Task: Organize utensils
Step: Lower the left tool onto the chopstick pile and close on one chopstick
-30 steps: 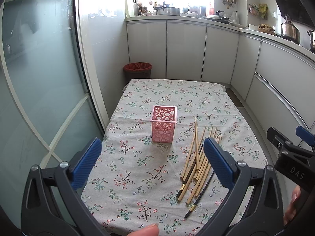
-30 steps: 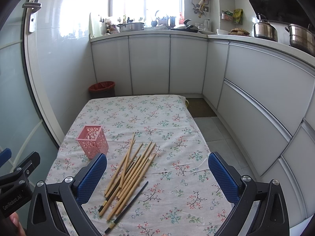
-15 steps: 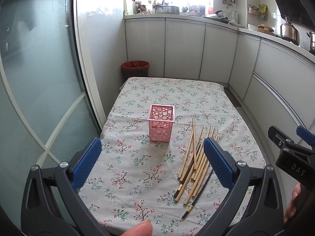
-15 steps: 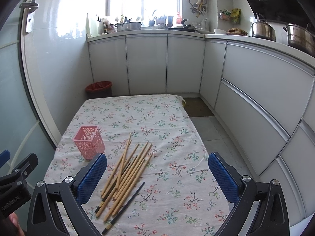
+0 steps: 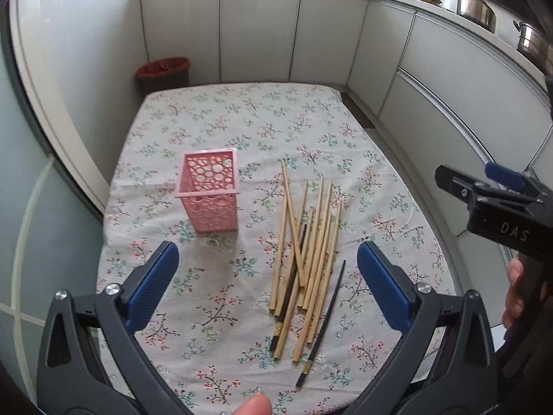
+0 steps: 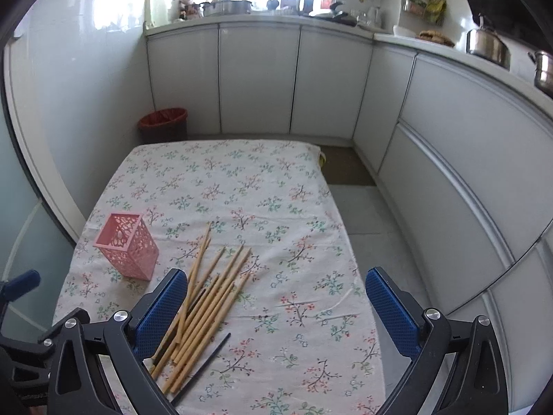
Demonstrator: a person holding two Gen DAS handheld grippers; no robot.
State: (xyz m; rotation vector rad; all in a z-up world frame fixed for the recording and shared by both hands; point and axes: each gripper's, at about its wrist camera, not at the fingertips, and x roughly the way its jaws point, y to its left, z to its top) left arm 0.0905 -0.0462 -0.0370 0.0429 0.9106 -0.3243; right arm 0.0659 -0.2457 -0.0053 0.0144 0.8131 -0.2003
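Note:
A pink perforated holder point(image 5: 211, 190) point(image 6: 128, 246) stands upright on the floral tablecloth point(image 5: 242, 128) point(image 6: 242, 180). To its right lies a loose pile of wooden chopsticks point(image 5: 311, 242) point(image 6: 207, 297), with two dark chopsticks point(image 5: 323, 318) among and beside them. My left gripper point(image 5: 268, 285) hovers open above the near part of the table, with nothing between its blue pads. My right gripper point(image 6: 276, 311) is open too, just right of the pile, its left pad point(image 6: 160, 314) over the chopsticks' near ends. It shows at the right edge of the left wrist view point(image 5: 497, 204).
White kitchen cabinets point(image 6: 259, 79) curve around the far and right sides. A red-lined bin point(image 6: 163, 124) stands on the floor beyond the table's far left corner. A glass door point(image 5: 20, 207) runs along the left. Pots point(image 6: 487, 43) sit on the counter.
Both grippers have tilted down and moved closer to the table. The holder and chopsticks now look larger and nearer. Nothing on the table has moved.

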